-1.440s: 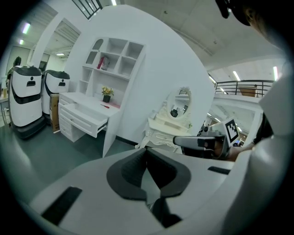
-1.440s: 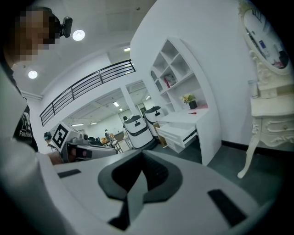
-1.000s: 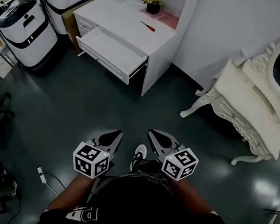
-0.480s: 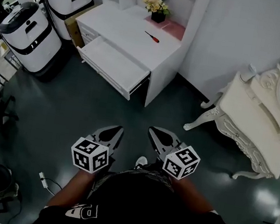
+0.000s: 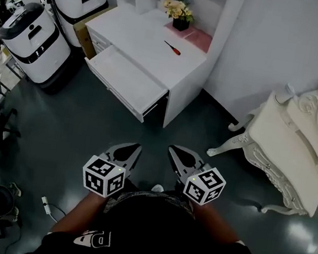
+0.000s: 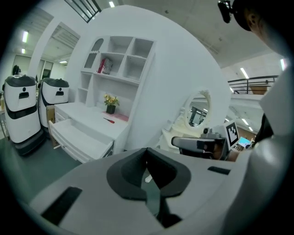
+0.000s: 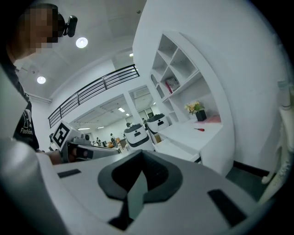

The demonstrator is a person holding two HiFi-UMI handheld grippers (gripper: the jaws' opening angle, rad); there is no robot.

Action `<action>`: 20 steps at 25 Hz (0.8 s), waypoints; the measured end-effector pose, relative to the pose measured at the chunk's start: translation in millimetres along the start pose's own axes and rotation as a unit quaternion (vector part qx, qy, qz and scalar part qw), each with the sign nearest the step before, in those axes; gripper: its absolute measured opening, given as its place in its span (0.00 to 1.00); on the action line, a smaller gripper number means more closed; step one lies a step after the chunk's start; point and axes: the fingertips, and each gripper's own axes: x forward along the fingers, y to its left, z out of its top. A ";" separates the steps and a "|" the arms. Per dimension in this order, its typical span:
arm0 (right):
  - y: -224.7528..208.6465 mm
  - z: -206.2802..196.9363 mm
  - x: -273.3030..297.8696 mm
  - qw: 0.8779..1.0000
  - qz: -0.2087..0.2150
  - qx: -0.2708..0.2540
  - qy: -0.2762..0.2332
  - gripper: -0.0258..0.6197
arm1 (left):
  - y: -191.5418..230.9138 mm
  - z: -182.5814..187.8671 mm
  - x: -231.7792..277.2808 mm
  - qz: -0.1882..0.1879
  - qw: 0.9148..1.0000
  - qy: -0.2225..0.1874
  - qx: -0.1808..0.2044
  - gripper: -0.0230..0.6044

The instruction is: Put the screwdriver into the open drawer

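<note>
Left gripper [image 5: 136, 147] and right gripper [image 5: 172, 150] are hanging pinched shut, empty, well short of the desk [image 5: 139, 35]; screwdriver's [image 5: 172, 48] lying on it.

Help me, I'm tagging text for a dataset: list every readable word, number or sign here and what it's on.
"PA", roughly: white print on the person's black shirt, partly hidden.
Marker cubes: black-and-white square patterns only, no letters.
Red item on the shelf: too small to read.
</note>
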 end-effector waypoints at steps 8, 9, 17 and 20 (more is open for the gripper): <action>-15.5 -0.9 14.3 1.000 -0.004 0.019 0.008 0.05 | 9.3 10.5 18.0 -0.006 1.000 0.015 -0.003 0.06; -17.6 -1.3 16.3 1.000 -0.006 0.019 0.009 0.05 | 12.4 9.3 20.2 -0.005 1.000 0.018 -0.003 0.06; -42.7 10.8 46.0 0.999 -0.031 0.019 0.010 0.05 | 40.3 35.6 52.5 -0.029 0.999 0.018 0.005 0.06; -52.9 20.6 67.2 0.999 -0.038 0.013 0.014 0.05 | 60.7 52.6 61.9 -0.029 0.999 0.010 0.015 0.06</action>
